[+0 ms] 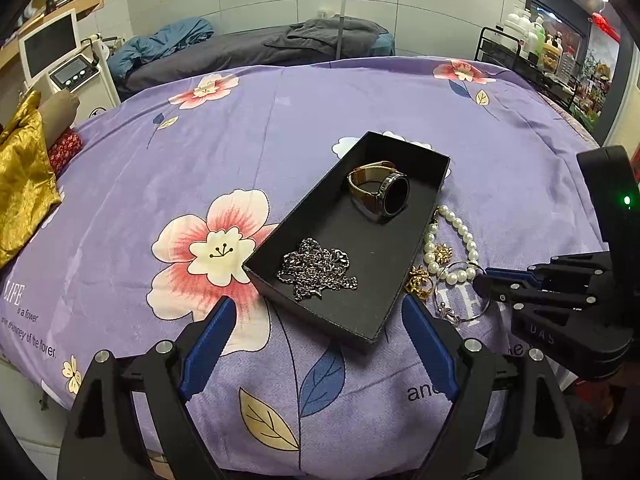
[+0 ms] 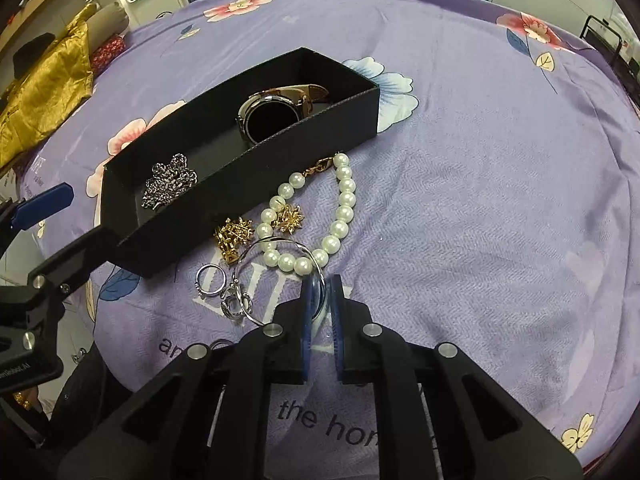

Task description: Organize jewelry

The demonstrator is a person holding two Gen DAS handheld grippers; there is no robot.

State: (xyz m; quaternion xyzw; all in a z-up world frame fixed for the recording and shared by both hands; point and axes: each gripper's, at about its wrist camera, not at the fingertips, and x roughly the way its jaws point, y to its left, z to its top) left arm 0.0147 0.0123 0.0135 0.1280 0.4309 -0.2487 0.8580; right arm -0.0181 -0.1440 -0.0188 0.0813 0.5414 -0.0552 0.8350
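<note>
The right gripper (image 2: pixel 321 284) was clamped on the silver bangle (image 2: pixel 280 248) to lift it toward the black box (image 2: pixel 248 160), while the left gripper (image 1: pixel 316 320) stood apart, bracketing the box's near corner.

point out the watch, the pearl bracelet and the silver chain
watch (image 1: pixel 396 195), left wrist view, dark dial
pearl bracelet (image 2: pixel 345 213), right wrist view, bead on right strand
silver chain (image 1: pixel 316 269), left wrist view, middle of heap

Black box (image 1: pixel 416 316); white pearl bracelet (image 2: pixel 344 216); purple floral bedspread (image 1: pixel 240 152).
</note>
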